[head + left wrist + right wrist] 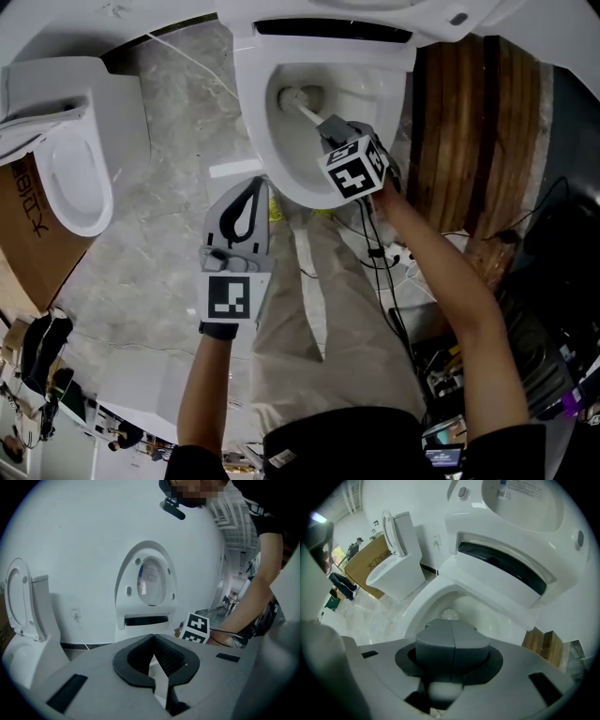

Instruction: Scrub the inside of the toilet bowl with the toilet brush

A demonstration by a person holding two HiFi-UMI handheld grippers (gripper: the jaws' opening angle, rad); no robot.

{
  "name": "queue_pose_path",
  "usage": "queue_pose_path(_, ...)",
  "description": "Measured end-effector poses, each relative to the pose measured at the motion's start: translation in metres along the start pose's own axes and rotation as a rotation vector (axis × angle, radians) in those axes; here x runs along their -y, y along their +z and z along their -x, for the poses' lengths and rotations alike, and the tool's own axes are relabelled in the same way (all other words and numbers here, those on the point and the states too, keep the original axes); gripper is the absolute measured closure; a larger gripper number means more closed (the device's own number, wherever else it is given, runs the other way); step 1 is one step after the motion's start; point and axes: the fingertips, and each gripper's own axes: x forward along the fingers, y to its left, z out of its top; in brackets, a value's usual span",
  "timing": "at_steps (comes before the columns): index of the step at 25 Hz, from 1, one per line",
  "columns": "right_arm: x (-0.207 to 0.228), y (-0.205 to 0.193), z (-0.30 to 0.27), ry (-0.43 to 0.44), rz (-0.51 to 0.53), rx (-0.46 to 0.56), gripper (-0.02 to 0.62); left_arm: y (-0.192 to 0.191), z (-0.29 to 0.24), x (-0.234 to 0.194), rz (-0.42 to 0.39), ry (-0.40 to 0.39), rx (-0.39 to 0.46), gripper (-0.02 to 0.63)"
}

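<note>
inside toilet bowl (255, 112), toilet brush (306, 112), right gripper (330, 127) clamping

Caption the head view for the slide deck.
Right tool holds the toilet brush inside the toilet bowl; left tool hangs shut and empty nearby.

The handle of the toilet brush (298, 101) vanishes inside the right gripper (330, 127), whose closed jaws cover all but the bristle head. A second toilet (70, 169) is cut off at the left edge. Far-off figures (355, 547) are too small to make out.
</note>
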Motion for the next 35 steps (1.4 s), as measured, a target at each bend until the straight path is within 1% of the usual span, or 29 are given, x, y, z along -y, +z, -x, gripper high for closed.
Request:
queue_pose_path(4, 0.019, 0.020, -0.001, -0.042, 0.007, 0.028, 0.436, 0.001, -0.005, 0.002, 0.007, -0.001, -0.007, 0.588)
queue_pose_path(6, 0.027, 0.025, 0.000, -0.063, 0.042, 0.034, 0.436, 0.001, -0.008, 0.004, 0.003, -0.005, -0.015, 0.588)
queue_pose_path(9, 0.038, 0.024, 0.002, -0.110, 0.113, 0.038, 0.436, 0.005, -0.012, 0.008, -0.003, -0.012, -0.004, 0.588)
queue_pose_path(12, 0.047, 0.019, 0.005, -0.155, 0.155, 0.029, 0.436, 0.006, -0.014, 0.010, 0.000, -0.014, -0.004, 0.588)
queue_pose_path(15, 0.055, 0.007, 0.008, -0.205, 0.173, 0.005, 0.436, 0.005, -0.015, 0.011, -0.004, -0.016, -0.009, 0.588)
queue_pose_path(18, 0.062, -0.013, 0.012, -0.250, 0.190, -0.040, 0.436, 0.003, -0.015, 0.012, -0.003, -0.012, -0.017, 0.588)
queue_pose_path(20, 0.065, -0.030, 0.015, -0.257, 0.191, -0.085, 0.436, 0.004, -0.014, 0.013, -0.002, -0.010, -0.009, 0.588)
queue_pose_path(22, 0.064, -0.047, 0.019, -0.253, 0.200, -0.133, 0.436, 0.005, -0.013, 0.013, 0.001, -0.011, -0.004, 0.588)
queue_pose_path(24, 0.056, -0.063, 0.024, -0.242, 0.238, -0.176, 0.436, 0.005, -0.011, 0.013, 0.011, -0.005, -0.002, 0.586)
queue_pose_path(26, 0.044, -0.077, 0.028, -0.213, 0.264, -0.210, 0.436, 0.006, -0.010, 0.012, 0.009, -0.002, 0.011, 0.588)
queue_pose_path(28, 0.029, -0.087, 0.032, -0.162, 0.241, -0.235, 0.436, 0.005, -0.008, 0.012, 0.009, -0.002, 0.017, 0.588)
queue_pose_path(32, -0.004, -0.092, 0.038, -0.026, 0.136, -0.259, 0.436, 0.001, -0.002, 0.010, 0.016, 0.005, 0.020, 0.588)
queue_pose_path(33, -0.012, -0.089, 0.039, 0.003, 0.131, -0.255, 0.436, -0.001, 0.000, 0.010, 0.015, 0.007, 0.017, 0.588)
queue_pose_path(35, -0.023, -0.081, 0.040, 0.044, 0.165, -0.238, 0.436, -0.005, 0.002, 0.009, 0.009, 0.007, 0.011, 0.588)
